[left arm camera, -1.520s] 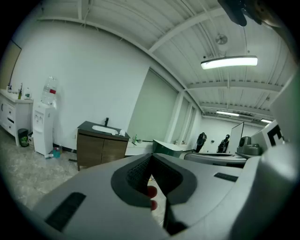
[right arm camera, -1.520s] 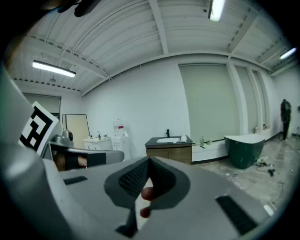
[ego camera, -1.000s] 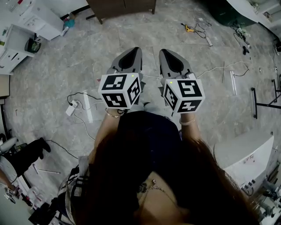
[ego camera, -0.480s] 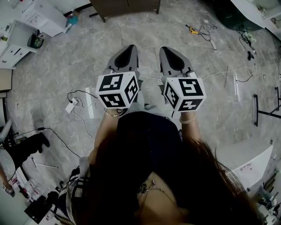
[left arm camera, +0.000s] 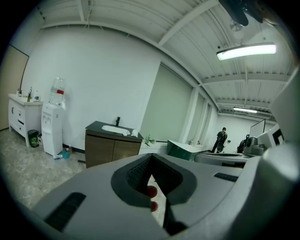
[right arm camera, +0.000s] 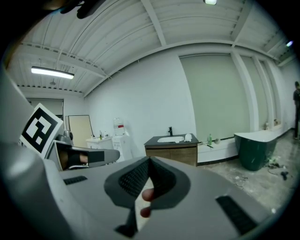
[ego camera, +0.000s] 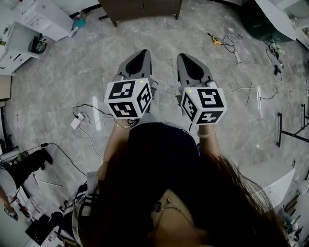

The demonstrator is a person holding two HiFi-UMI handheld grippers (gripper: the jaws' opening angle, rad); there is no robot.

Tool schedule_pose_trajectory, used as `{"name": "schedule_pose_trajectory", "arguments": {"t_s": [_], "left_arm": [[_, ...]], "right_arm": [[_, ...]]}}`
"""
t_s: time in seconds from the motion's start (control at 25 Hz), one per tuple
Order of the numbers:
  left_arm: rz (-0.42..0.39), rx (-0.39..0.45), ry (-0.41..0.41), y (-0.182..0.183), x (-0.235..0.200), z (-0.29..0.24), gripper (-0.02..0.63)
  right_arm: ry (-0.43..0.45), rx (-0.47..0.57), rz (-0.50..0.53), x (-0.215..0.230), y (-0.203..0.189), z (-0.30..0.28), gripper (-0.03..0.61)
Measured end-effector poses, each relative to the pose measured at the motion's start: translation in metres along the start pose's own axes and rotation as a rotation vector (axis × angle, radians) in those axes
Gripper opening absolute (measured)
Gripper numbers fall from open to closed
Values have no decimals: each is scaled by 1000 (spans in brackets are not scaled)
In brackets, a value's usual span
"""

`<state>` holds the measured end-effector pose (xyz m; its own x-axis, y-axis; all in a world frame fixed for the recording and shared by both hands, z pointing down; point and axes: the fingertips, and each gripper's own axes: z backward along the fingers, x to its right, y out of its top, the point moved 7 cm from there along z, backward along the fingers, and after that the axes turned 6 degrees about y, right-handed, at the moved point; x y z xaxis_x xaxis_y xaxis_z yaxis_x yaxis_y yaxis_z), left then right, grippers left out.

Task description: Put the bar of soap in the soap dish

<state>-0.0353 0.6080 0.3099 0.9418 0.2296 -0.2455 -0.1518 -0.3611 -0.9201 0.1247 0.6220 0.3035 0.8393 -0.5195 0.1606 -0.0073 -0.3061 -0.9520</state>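
No bar of soap or soap dish can be made out for certain. A small white item (right arm camera: pixel 188 137) lies beside the sink on the dark top of a brown vanity (right arm camera: pixel 171 151), which the left gripper view shows too (left arm camera: pixel 112 147). Both grippers are held side by side at waist height over the floor, pointing at that vanity. My left gripper (ego camera: pixel 140 59) is shut with nothing in it, its jaws meeting at the tip (left arm camera: pixel 151 157). My right gripper (ego camera: pixel 190 61) is likewise shut and empty (right arm camera: pixel 150 161).
The vanity's edge (ego camera: pixel 140 8) shows at the top of the head view. Cables and a power strip (ego camera: pixel 77 120) lie on the marble floor at left, tools and wires (ego camera: pixel 227 41) at right. There is a water dispenser (left arm camera: pixel 51 126) and white cabinets at left, a green tub (right arm camera: pixel 255 150) at right, and a person (left arm camera: pixel 220 139) far off.
The floor, cables and tools have slid down in the head view as the person walks toward the vanity. Both grippers keep their place side by side and stay shut.
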Motion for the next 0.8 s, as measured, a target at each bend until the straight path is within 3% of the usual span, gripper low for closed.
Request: {"name": "schedule_pose_trajectory", "arguments": {"t_s": [0.44,0.8], "left_arm": [[-13,32,-84,81,-43,-136,-5],[-3,-2,-114,104,-66,-212,-5]], "right_arm": [[-11,51,35,58,71,-132,17],[-33,54,22,99,96,-197,17]]}}
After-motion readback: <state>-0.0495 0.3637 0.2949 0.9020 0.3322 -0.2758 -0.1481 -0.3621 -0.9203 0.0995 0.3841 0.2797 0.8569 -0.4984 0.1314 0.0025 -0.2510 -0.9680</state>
